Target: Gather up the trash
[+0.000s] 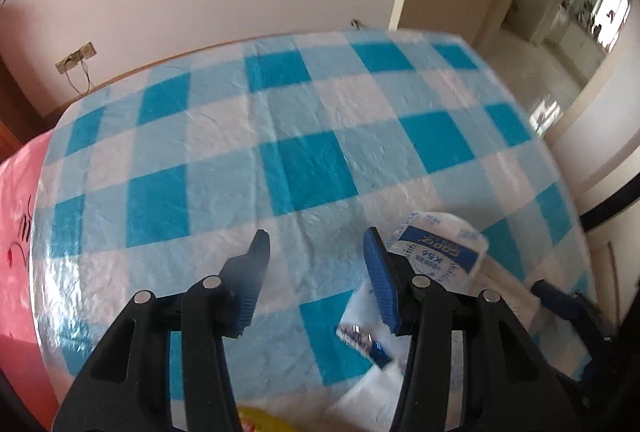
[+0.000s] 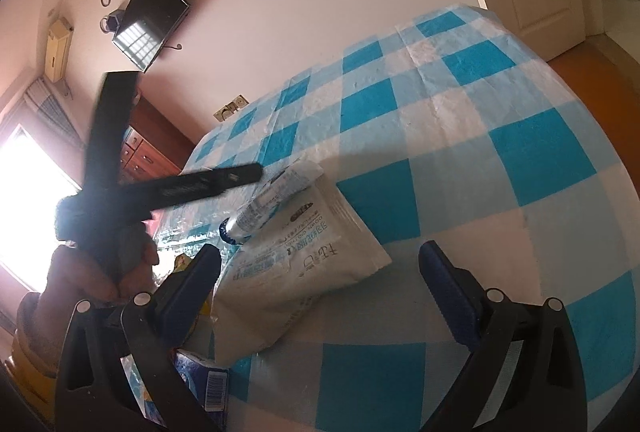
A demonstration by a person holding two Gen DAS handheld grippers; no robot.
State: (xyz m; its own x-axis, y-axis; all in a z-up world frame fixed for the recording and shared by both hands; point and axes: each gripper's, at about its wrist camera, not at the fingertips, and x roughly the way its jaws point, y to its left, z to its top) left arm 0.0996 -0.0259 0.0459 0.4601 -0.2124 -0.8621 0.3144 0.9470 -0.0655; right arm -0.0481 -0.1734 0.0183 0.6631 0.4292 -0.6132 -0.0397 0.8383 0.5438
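A round table wears a blue and white checked cloth. In the left wrist view my left gripper is open and empty above the cloth; a white and blue wrapper lies just right of its right finger, with a white bag below. In the right wrist view my right gripper is open and empty over a white printed pouch. A squeezed tube lies on the pouch's far edge. The left gripper shows here, held by a hand at the left.
A blue packet with a barcode lies under my right gripper's left finger. Something yellow shows at the bottom edge. A pink cloth lies left of the table. A wall stands behind the table, and a doorway at the right.
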